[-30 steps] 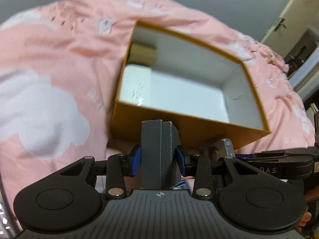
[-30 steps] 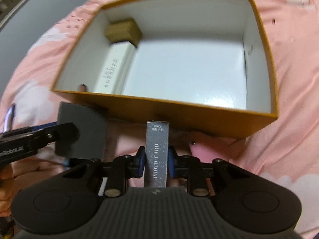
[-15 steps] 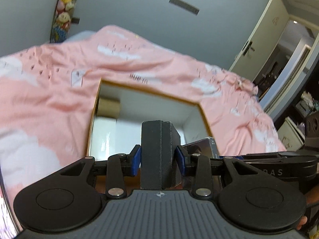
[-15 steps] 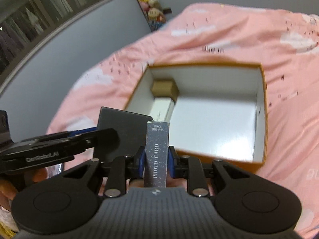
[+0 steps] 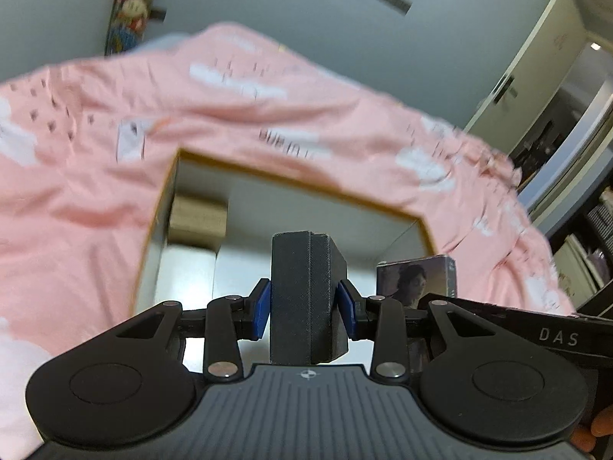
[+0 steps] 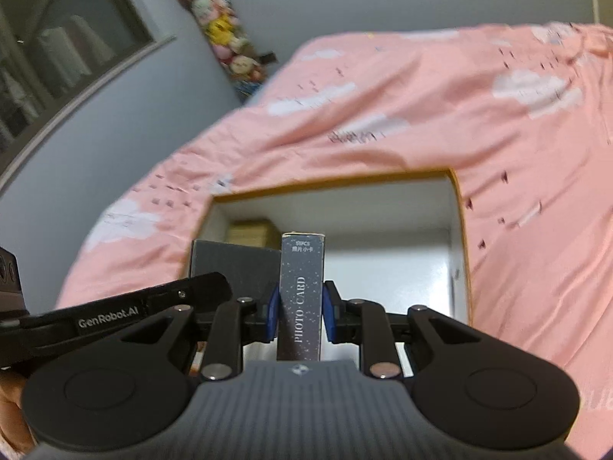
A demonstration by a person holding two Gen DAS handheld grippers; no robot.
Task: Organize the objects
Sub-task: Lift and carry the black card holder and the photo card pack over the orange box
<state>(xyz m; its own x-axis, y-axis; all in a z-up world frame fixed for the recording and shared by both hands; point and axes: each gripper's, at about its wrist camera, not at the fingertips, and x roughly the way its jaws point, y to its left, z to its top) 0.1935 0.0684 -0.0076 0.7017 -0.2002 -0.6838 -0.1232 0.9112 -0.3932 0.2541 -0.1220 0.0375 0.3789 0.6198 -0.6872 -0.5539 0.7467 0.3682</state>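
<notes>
Pink cloud-print bedspread (image 5: 95,199) carries open orange-rimmed cardboard box (image 6: 458,207) at 12 o'clock; left gripper (image 5: 306,306) clamps dark grey box (image 5: 302,291), right gripper (image 6: 300,306) clamps starry "PHOTO CARD" pack (image 6: 302,287).

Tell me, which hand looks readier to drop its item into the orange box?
Probably the right: the right gripper aims its photo card box at bare floor of the orange box. The left gripper, holding the dark grey box, looks nearly as ready.

Pink bedspread (image 5: 95,199) with white cloud print, spread over the bed. Column of plush toys (image 6: 226,42) hanging against the grey wall (image 5: 291,19), at the bed's far side. Pale door (image 5: 536,76) with dark handle, far right. Glass-fronted cabinet (image 6: 49,57), upper left, contents blurred.
</notes>
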